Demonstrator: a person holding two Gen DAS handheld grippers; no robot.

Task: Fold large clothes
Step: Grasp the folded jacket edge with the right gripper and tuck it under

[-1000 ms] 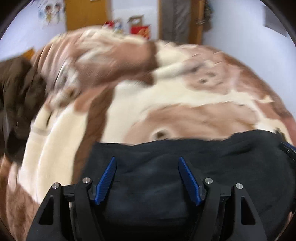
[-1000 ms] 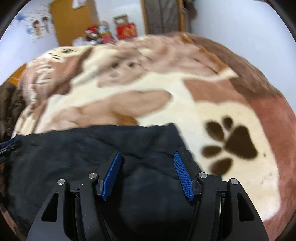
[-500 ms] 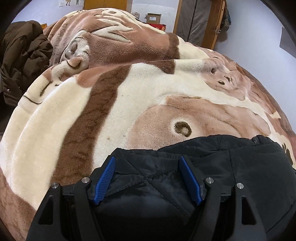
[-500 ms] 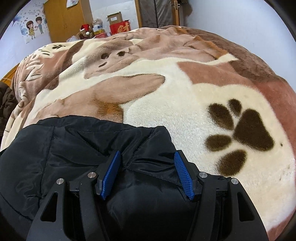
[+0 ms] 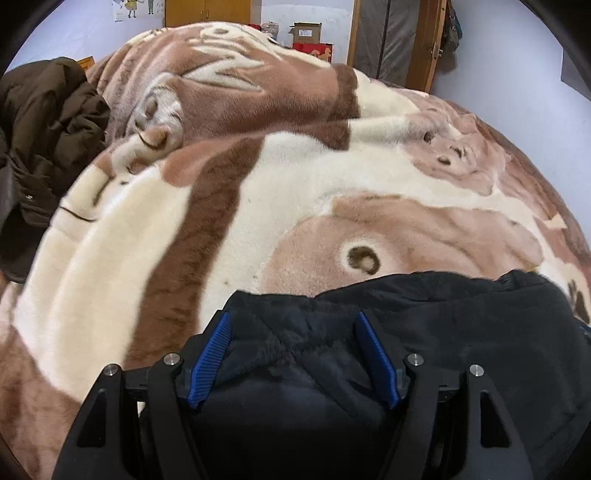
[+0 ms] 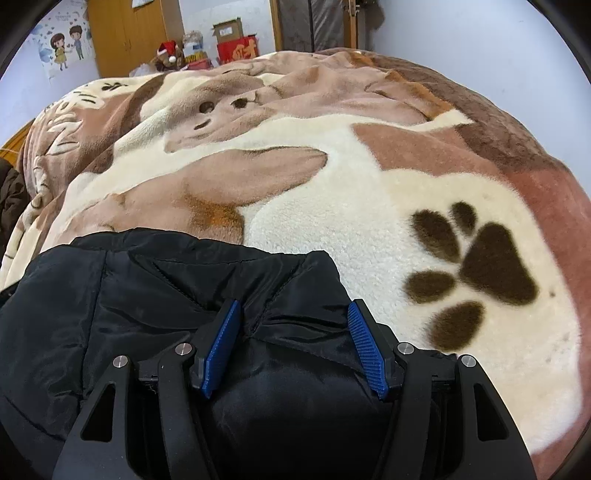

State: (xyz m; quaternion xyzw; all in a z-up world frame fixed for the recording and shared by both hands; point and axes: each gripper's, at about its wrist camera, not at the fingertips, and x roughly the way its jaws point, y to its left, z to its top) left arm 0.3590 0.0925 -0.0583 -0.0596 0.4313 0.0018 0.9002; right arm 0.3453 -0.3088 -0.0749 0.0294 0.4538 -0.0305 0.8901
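A black padded jacket lies on a bed covered by a brown and cream animal-print blanket. My left gripper is open, its blue pads either side of a bunched corner of the jacket, low over it. In the right wrist view the same jacket fills the lower left. My right gripper is open too, its blue pads astride a creased corner of the jacket near its right edge. I cannot tell whether the pads touch the cloth.
A dark brown coat is piled at the bed's left side. A paw print marks the blanket to the right of the jacket. Boxes and a wooden wardrobe stand beyond the bed's far end.
Both grippers have come lower and closer to the jacket's corners; the views have steadied after blur. The jaws stay open the same width.
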